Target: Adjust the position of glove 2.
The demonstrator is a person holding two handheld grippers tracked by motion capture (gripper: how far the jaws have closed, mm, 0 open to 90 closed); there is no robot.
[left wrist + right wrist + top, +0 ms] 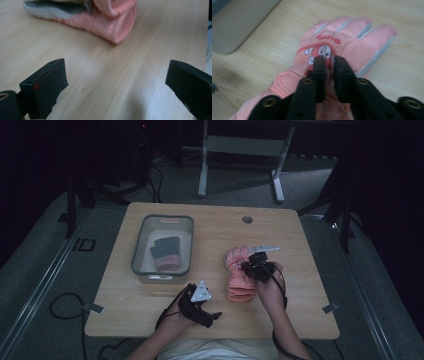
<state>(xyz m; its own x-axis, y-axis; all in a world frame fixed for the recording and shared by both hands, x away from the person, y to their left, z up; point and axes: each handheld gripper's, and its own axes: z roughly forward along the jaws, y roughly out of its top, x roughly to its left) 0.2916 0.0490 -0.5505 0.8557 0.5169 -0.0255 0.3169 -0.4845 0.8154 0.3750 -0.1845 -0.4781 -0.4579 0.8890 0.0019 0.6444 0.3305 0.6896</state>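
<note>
A pink glove point(239, 276) with a cartoon print lies flat on the wooden table point(215, 227), fingers pointing away from me. My right gripper point(248, 265) sits on the back of the pink glove point(342, 35); the right gripper point(329, 60) has its jaws nearly together, pinching a fold of the printed fabric. My left gripper point(207, 307) rests near the table's front edge, left of the cuff. In its own view the left gripper point(115, 72) stands wide open with bare wood between the jaws, and the glove's cuff point(110, 22) lies ahead.
A grey-rimmed bin point(162, 277) stands at the table's left; inside it lies a grey glove with a pink cuff point(166, 252). The bin's corner point(237, 25) is close to the pink glove. A cable hole point(247, 219) sits near the far edge.
</note>
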